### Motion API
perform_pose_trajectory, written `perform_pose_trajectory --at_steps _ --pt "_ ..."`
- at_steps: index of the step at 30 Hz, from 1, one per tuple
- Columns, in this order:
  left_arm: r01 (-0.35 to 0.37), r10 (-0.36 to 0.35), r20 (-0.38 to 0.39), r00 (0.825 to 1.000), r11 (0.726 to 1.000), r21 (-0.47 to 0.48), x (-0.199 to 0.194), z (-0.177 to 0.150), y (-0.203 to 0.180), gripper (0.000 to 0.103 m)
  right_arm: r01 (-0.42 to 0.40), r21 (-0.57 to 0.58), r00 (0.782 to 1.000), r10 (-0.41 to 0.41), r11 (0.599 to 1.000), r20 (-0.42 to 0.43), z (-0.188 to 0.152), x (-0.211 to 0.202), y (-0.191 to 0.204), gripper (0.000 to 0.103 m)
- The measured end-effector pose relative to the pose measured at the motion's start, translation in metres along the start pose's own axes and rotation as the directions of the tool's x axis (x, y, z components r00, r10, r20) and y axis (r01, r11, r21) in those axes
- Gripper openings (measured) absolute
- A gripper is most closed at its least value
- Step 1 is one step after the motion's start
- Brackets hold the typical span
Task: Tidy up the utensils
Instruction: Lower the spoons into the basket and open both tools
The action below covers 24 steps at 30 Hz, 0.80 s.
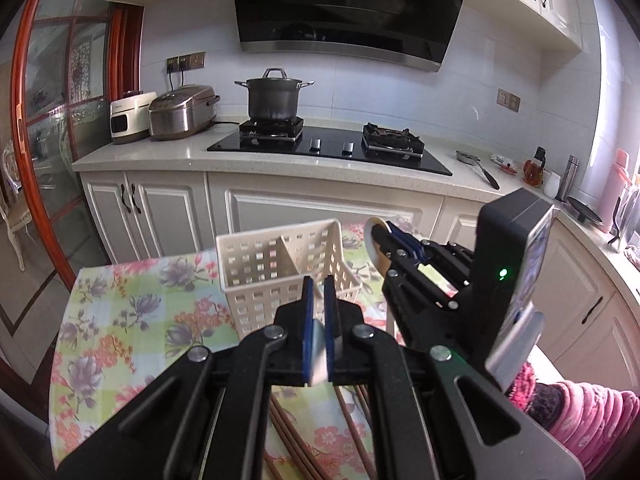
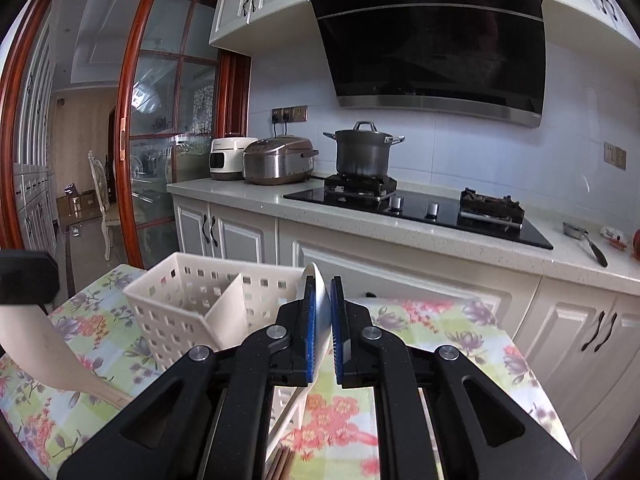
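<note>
Spoon (image 2: 318,312) clamped in right tool (image 2: 324,320), just right of basket (image 2: 192,300).

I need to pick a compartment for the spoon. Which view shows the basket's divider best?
The right wrist view: the basket is seen from nearer, with its divider plain and both compartments looking empty. The left wrist view shows the divider too, partly behind the left tongs.

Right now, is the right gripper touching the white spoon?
Touching. The right wrist view shows the right gripper with its blue pads pressed on the white spoon, which runs between them with no gap.
</note>
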<state>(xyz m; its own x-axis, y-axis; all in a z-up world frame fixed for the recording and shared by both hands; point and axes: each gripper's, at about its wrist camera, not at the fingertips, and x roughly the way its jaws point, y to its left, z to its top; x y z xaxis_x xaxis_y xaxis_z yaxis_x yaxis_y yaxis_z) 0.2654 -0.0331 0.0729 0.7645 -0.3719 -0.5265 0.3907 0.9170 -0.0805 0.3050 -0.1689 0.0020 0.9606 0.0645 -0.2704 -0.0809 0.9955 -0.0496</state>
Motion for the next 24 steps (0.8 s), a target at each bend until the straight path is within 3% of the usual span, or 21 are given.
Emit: perform_pose_trajectory --at_steps 8,14,24 --pt "0.022 -0.022 0.001 1.0 1.0 0.001 -0.01 0.04 0.004 0.005 0.024 -0.017 1.0 -0.023 1.0 0.014 0.019 0.016 0.0 0.008" --pt "0.013 -0.014 0.043 0.999 1.0 0.018 -0.021 0.07 0.006 0.005 0.032 -0.009 0.999 -0.032 0.999 0.02 0.033 0.028 -0.004 0.008" --pt "-0.034 0.036 0.066 0.997 0.999 -0.018 0.01 0.089 0.027 0.005 0.037 0.001 0.999 -0.037 0.999 0.038 0.046 0.046 -0.007 0.008"
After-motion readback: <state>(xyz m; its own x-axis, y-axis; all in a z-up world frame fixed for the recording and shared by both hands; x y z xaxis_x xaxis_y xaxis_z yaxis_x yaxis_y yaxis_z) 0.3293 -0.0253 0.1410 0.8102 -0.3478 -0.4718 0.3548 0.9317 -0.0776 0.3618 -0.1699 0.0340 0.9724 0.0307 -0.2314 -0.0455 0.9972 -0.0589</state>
